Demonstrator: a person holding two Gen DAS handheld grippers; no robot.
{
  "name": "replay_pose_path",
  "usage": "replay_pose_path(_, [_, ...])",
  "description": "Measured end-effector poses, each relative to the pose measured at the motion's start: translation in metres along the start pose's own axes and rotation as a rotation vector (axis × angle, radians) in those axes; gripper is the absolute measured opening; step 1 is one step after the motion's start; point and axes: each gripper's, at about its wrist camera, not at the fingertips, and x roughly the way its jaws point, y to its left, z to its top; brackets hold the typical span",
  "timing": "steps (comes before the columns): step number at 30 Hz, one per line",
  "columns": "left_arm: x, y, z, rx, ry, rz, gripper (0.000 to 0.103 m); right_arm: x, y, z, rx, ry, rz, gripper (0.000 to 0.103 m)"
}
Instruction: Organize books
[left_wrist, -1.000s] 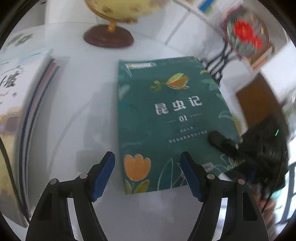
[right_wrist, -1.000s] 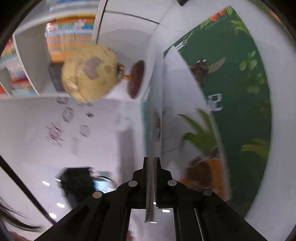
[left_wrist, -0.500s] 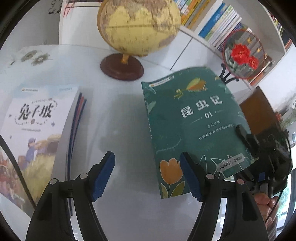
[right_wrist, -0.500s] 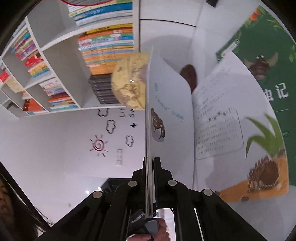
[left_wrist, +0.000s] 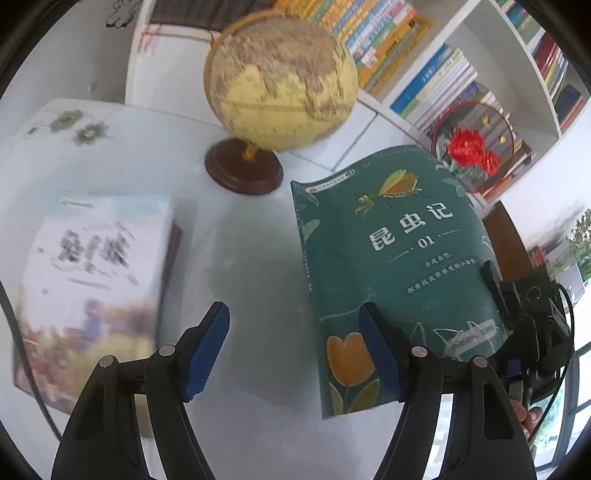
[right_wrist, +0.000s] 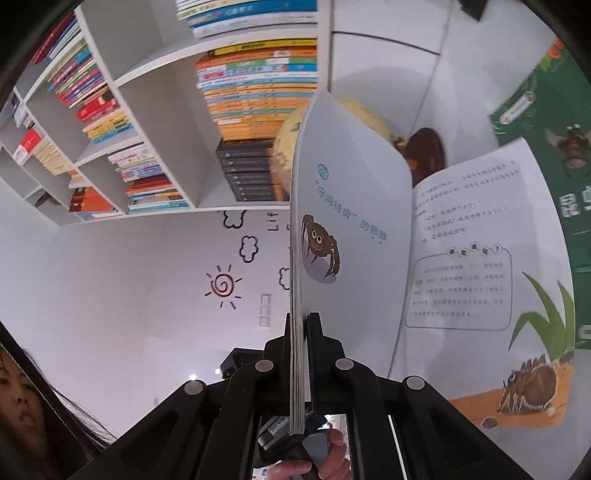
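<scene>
R gripper (right_wrist: 302, 332), black, two fingers, is clamped tight on the page edge of a thin green paperback w/ white Chinese title and an orange tulip on the cover (left_wrist: 399, 266). In the left wrist view the book hangs in the air above the white surface (left_wrist: 258, 280), cover facing up, tilted, its far corner toward the bookcase; R gripper (left_wrist: 517, 302) grips it at the right edge. In the right wrist view the book has fallen partly open: a pale page w/ a brown spider drawing (right_wrist: 351, 221) stands up from the fingers, other pages splay to the right.

L gripper (left_wrist: 295, 350), black w/ blue pads (left_wrist: 207, 350), is wide open w/ nothing between the fingers, poised over bare surface just left of the green book.

Stack of books topped by a white-covered one w/ a field scene (left_wrist: 92, 280) lies flat on the surface at left, blurred. Yellow globe on a dark brown round base (left_wrist: 280, 85) stands at the back between stack and green book. White bookcase full of colourful spines (right_wrist: 155, 122) behind. Person's hand (right_wrist: 332, 458) holds the R gripper handle.
</scene>
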Motion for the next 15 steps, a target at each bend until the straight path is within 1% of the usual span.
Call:
replay_pose_path(2, [-0.013,0.007,0.006,-0.035,-0.027,0.003,0.070,0.009,0.012,-0.001,-0.018,0.014,0.018,0.004])
replay_pose_path(4, [-0.026,0.013,0.012,-0.079,-0.048,-0.024,0.070,0.018,0.021,-0.003,-0.032,0.025,0.033,0.005])
replay_pose_path(6, [-0.037,0.017,0.016,-0.085,-0.064,-0.035,0.070,0.027,0.031,-0.005,-0.039,0.035,0.060,0.005])
replay_pose_path(10, [-0.065,0.032,0.026,-0.091,-0.100,-0.023,0.070,0.051,0.055,-0.012,-0.085,0.068,0.071,0.006])
replay_pose_path(15, [-0.098,0.064,0.035,-0.093,-0.132,0.026,0.070,0.088,0.068,-0.026,-0.098,0.119,0.096,0.006])
